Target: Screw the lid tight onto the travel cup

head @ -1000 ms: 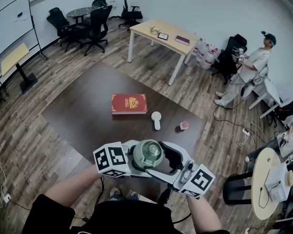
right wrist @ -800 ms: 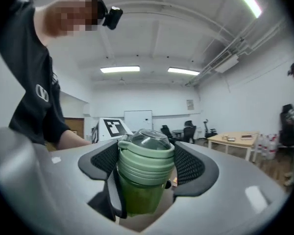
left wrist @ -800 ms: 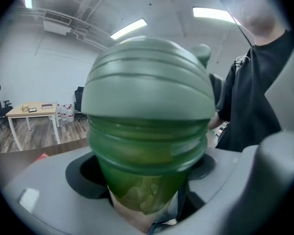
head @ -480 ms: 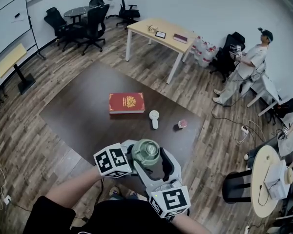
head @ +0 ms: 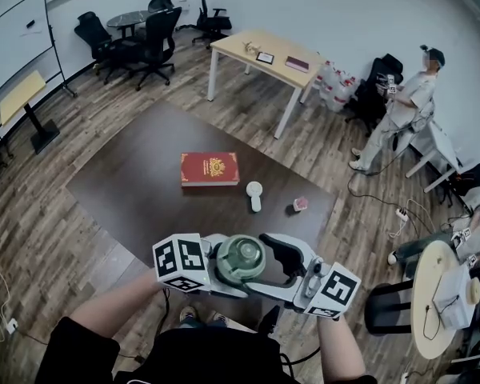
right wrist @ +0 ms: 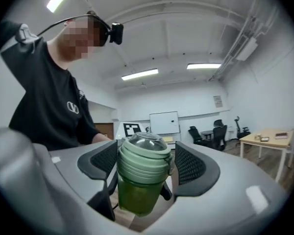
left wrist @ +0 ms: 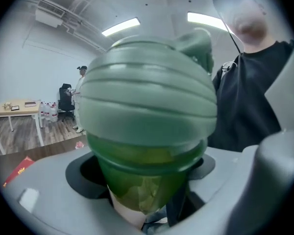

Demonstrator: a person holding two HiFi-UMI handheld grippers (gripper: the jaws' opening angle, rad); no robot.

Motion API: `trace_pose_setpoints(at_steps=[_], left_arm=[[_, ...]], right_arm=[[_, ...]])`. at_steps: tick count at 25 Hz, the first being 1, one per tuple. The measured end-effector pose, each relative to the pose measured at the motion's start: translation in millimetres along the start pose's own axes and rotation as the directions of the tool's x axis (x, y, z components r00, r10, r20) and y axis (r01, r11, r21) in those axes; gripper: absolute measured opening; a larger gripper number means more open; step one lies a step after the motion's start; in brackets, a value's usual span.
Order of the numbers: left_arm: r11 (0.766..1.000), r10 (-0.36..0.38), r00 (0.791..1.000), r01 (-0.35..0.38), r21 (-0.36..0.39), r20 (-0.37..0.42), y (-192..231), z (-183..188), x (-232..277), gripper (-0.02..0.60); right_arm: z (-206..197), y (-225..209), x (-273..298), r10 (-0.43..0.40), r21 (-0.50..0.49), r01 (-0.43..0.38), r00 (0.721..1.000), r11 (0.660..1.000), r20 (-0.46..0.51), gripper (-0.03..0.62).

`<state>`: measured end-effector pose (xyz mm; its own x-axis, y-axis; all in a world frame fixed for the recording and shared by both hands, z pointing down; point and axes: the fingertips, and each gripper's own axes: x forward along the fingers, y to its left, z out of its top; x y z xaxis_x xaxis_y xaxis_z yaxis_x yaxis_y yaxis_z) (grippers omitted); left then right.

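green travel cup (left wrist: 143,177) is held up off the dark worktop (head: 136,190), over its near edge, roughly upright in the left hand-held gripper (left wrist: 147,195), which clamps the cup's body just below the lid (right wrist: 144,155). the right hand-held gripper (right wrist: 146,166) comes in level from the other side, its black pads set against the two sides of the lid. a red book (head: 210,170) lies on the worktop, well apart.
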<state>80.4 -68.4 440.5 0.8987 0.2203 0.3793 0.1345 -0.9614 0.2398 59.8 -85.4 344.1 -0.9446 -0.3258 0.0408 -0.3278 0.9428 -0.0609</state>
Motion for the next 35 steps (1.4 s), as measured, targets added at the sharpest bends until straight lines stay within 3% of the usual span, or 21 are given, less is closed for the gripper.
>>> trace_pose_setpoints(at_steps=[3, 5, 7, 9, 11, 14, 16, 18, 20, 22, 25, 27, 29, 32, 35], left_arm=[[0.999, -0.038, 0.999, 0.038, 0.017, -0.019, -8, -1, 3, 0.416], [0.999, -0.026, 0.999, 0.027, 0.025, -0.026, -8, -1, 3, 0.416], [1.0, 0.023, 1.0, -0.023, 0.012, -0.015, 1, 0, 0, 0.416], [0.996, 0.09, 0.996, -0.09, -0.018, 0.003, 15, 0, -5, 0.416], [0.989, 0.147, 0.989, -0.147, -0.027, -0.003, 26, -5, -8, 0.414], [0.985, 0.17, 0.985, -0.17, -0.028, -0.003, 28, -9, -5, 0.414], [0.984, 0.173, 0.985, -0.173, -0.032, 0.008, 28, -6, -2, 0.414], [0.984, 0.175, 0.984, -0.175, -0.034, 0.012, 29, -4, -2, 0.414], [0.984, 0.173, 0.985, -0.172, -0.039, 0.019, 30, -3, -3, 0.414], [0.986, 0.16, 0.986, -0.158, -0.051, 0.039, 29, 0, -6, 0.414], [0.991, 0.131, 0.99, -0.129, -0.037, 0.049, 22, 4, -9, 0.414], [0.995, 0.102, 0.994, -0.101, -0.017, 0.045, 14, 5, -9, 0.414], [0.997, 0.072, 0.997, -0.072, -0.002, 0.036, 7, 6, -6, 0.414], [0.999, 0.04, 0.999, -0.04, 0.015, 0.011, -1, 5, -1, 0.414], [0.999, 0.044, 0.999, -0.044, 0.025, 0.0, -2, 3, 0, 0.414]], right_arm=[[-4, 5, 0, 0.147, 0.011, -0.147, 0.989, 0.989, -0.029, 0.379], [-2, 6, 2, 0.172, 0.004, -0.172, 0.984, 0.985, -0.038, 0.379], [1, 2, 6, 0.088, -0.001, -0.088, 0.996, 0.996, -0.021, 0.377], [1, -7, 11, -0.112, 0.03, 0.111, 0.994, 0.993, 0.017, 0.374], [-3, -11, 15, -0.356, 0.061, 0.354, 0.934, 0.933, 0.026, 0.374], [-7, -7, 17, -0.618, 0.038, 0.617, 0.786, 0.786, 0.014, 0.373], [-6, -5, 17, -0.692, 0.006, 0.691, 0.722, 0.722, 0.011, 0.371], [-5, -7, 17, -0.709, 0.0, 0.709, 0.706, 0.706, 0.002, 0.373], [-4, -6, 18, -0.682, -0.014, 0.682, 0.731, 0.731, -0.003, 0.374], [1, -2, 19, -0.604, -0.039, 0.604, 0.797, 0.796, 0.02, 0.373], [8, 2, 10, -0.393, 0.016, 0.393, 0.917, 0.92, 0.069, 0.377], [7, -3, 2, -0.247, 0.06, 0.243, 0.966, 0.968, 0.075, 0.379], [3, -4, -3, -0.106, 0.047, 0.104, 0.993, 0.993, 0.053, 0.39], [-3, 3, -1, 0.065, -0.006, -0.065, 0.998, 0.998, -0.014, 0.388], [-2, 7, 4, 0.135, 0.003, -0.135, 0.99, 0.991, -0.033, 0.383]])
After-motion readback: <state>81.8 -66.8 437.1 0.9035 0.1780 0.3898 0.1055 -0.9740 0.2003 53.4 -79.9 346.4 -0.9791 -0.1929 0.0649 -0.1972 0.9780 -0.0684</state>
